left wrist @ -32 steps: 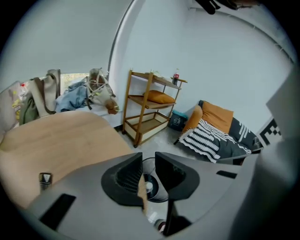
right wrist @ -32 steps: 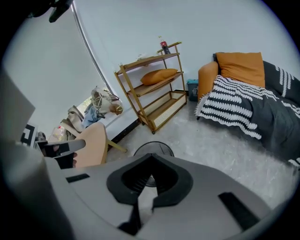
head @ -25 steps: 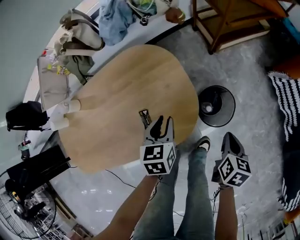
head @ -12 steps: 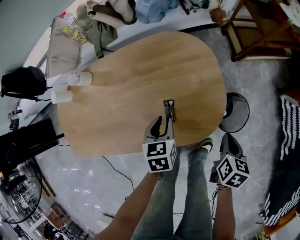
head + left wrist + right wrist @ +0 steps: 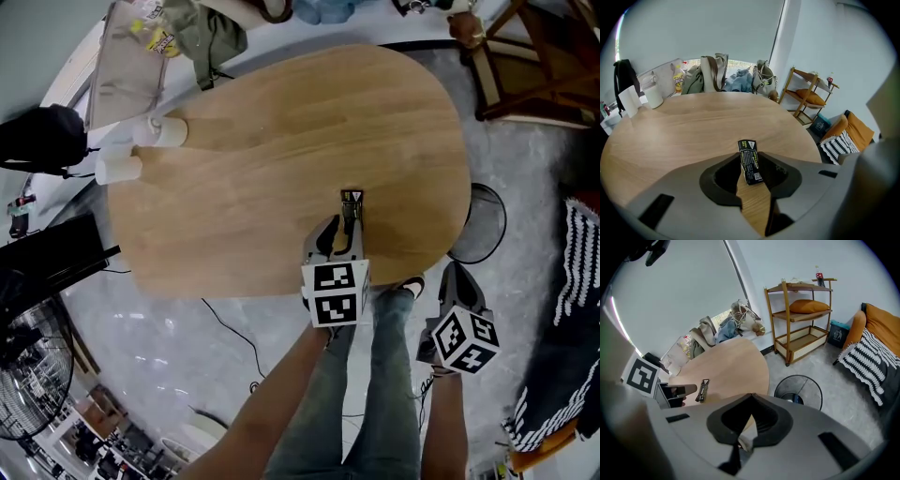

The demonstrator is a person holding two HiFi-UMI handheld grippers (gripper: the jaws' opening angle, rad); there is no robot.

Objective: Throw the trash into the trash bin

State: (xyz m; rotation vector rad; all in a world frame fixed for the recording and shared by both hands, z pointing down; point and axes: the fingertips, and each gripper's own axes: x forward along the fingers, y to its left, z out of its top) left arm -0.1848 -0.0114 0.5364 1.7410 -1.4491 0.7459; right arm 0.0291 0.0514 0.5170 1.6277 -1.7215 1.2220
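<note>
A black snack wrapper (image 5: 351, 208) lies flat on the oval wooden table (image 5: 262, 169) near its front right edge. My left gripper (image 5: 343, 231) stands over the wrapper's near end, open. In the left gripper view the wrapper (image 5: 750, 161) runs between the two jaw tips and rests on the wood. The black mesh trash bin (image 5: 486, 225) stands on the floor right of the table, partly hidden by the tabletop; it also shows in the right gripper view (image 5: 798, 390). My right gripper (image 5: 457, 277) hangs off the table beside the person's leg, shut and empty.
Two white cups (image 5: 120, 167) stand at the table's far left. Bags and clothes (image 5: 197, 28) pile along the sill behind. A wooden shelf (image 5: 534, 56) is at the back right, and a striped cushion (image 5: 579, 272) right of the bin. The person's legs (image 5: 384, 375) are between the grippers.
The left gripper has come forward to the wrapper, which lay left of its tips and now sits between the jaws. The right gripper has stayed beside the leg.
</note>
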